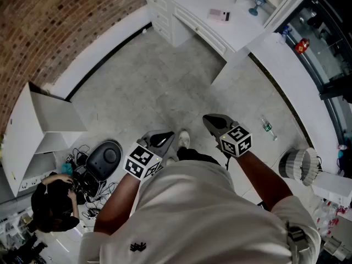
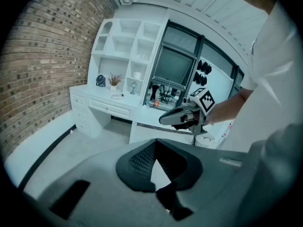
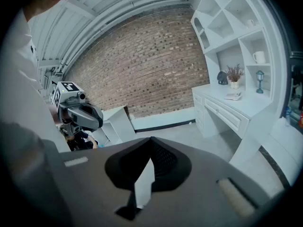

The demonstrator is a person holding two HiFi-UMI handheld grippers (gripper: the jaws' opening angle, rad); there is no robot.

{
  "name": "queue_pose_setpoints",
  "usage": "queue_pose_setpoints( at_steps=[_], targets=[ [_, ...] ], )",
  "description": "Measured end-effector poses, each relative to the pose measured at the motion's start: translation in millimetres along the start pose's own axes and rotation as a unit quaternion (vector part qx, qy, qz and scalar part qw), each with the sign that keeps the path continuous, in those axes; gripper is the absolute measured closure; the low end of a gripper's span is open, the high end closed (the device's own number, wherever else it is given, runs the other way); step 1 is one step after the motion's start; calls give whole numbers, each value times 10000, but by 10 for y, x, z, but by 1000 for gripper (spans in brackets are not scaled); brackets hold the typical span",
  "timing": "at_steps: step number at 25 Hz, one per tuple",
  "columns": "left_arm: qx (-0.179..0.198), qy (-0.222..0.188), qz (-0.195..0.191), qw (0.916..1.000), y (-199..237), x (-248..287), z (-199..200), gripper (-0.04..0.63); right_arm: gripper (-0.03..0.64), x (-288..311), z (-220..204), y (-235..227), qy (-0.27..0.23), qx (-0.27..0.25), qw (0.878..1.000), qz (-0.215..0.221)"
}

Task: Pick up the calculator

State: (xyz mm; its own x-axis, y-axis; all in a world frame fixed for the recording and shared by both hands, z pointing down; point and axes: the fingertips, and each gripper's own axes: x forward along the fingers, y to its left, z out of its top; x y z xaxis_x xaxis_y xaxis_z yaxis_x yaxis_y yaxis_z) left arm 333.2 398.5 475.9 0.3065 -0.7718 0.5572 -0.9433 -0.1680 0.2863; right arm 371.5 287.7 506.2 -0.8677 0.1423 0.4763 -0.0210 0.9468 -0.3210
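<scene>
A small flat pale object [image 1: 219, 15], possibly the calculator, lies on the white desk [image 1: 192, 7] at the far side of the room. It also shows in the left gripper view [image 2: 117, 96] and the right gripper view [image 3: 233, 96]. Both grippers are held close to the person's body, far from the desk. My left gripper [image 1: 162, 138] [image 2: 163, 186] is shut with nothing in it. My right gripper [image 1: 214, 121] [image 3: 142, 193] is also shut and empty. Each gripper camera sees the other gripper: the right one [image 2: 165, 118] and the left one [image 3: 94, 117].
Grey floor [image 1: 159, 87] lies between me and the desk. A plastic bottle [image 1: 268, 127] lies on the floor at right, near a white ribbed shade [image 1: 300, 165]. At lower left a person [image 1: 52, 205] crouches by cables and a round black device [image 1: 104, 158]. White cabinet [image 1: 38, 131] and brick wall [image 1: 49, 21] at left.
</scene>
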Motion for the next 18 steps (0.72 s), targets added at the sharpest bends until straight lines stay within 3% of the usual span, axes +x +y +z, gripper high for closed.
queue_pose_setpoints(
  at_steps=[7, 15, 18],
  targets=[
    [147, 39, -86, 9998, 363, 566, 650, 589, 606, 199, 381, -719, -94, -82, 9999, 37],
    [144, 182, -284, 9993, 735, 882, 946, 589, 603, 347, 629, -1258, -608, 468, 9971, -22],
    [214, 177, -368, 9989, 875, 962, 1048, 589, 534, 417, 726, -1472, -748, 686, 9947, -162]
  ],
)
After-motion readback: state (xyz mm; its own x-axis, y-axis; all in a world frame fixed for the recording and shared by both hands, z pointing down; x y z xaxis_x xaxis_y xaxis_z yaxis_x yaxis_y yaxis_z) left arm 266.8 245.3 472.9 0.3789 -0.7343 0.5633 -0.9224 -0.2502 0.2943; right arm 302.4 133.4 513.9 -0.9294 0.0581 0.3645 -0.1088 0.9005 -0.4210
